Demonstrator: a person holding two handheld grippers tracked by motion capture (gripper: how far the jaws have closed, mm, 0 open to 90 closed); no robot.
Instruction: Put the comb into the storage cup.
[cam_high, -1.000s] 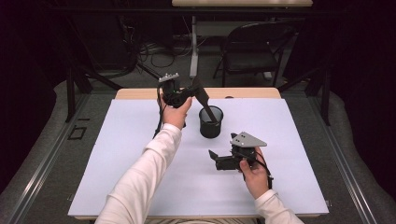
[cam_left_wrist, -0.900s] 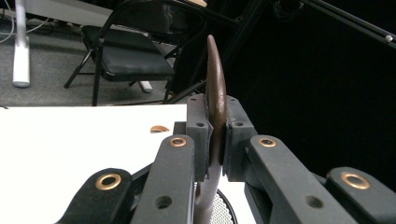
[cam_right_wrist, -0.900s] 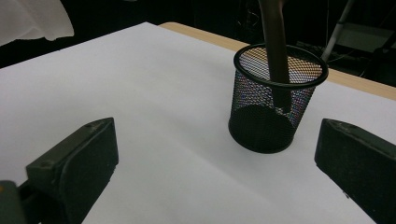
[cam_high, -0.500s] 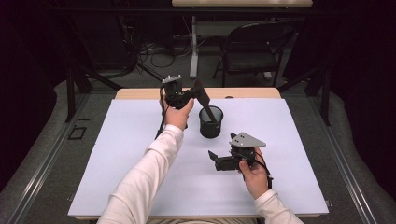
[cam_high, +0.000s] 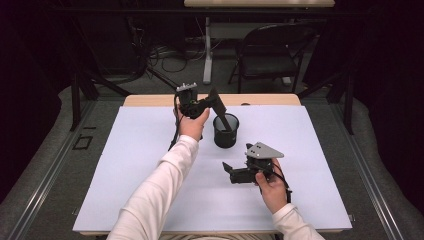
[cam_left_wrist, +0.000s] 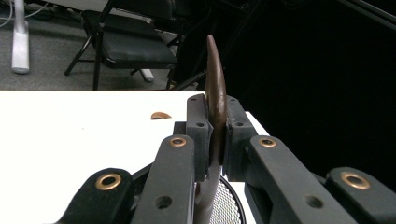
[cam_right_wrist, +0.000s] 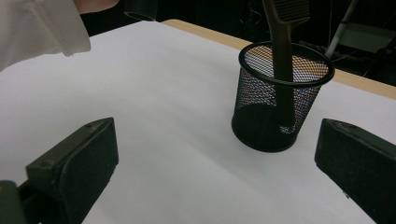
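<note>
A black mesh cup (cam_high: 226, 137) stands upright on the white sheet, a little behind the middle. My left gripper (cam_high: 212, 100) hovers above and left of it, shut on a dark brown comb (cam_high: 224, 116) that slants down into the cup. In the left gripper view the comb (cam_left_wrist: 215, 70) is pinched edge-on between the pads (cam_left_wrist: 198, 121), with the cup's rim (cam_left_wrist: 231, 200) below. My right gripper (cam_high: 231, 173) rests low on the sheet in front of the cup, open with nothing between its jaws. The right gripper view (cam_right_wrist: 217, 149) faces the cup (cam_right_wrist: 275, 116) with the comb's handle (cam_right_wrist: 282, 51) inside.
The white sheet (cam_high: 125, 165) covers most of a wooden table whose far edge (cam_high: 150, 100) shows bare. A small brown spot (cam_high: 245, 104) lies at that edge. A black folding chair (cam_high: 270, 55) and cables stand on the floor beyond. A white sleeve (cam_right_wrist: 37, 28) crosses the left side.
My left gripper has shifted slightly to the right with the comb, bringing it over and into the cup. The right gripper has stayed where it was.
</note>
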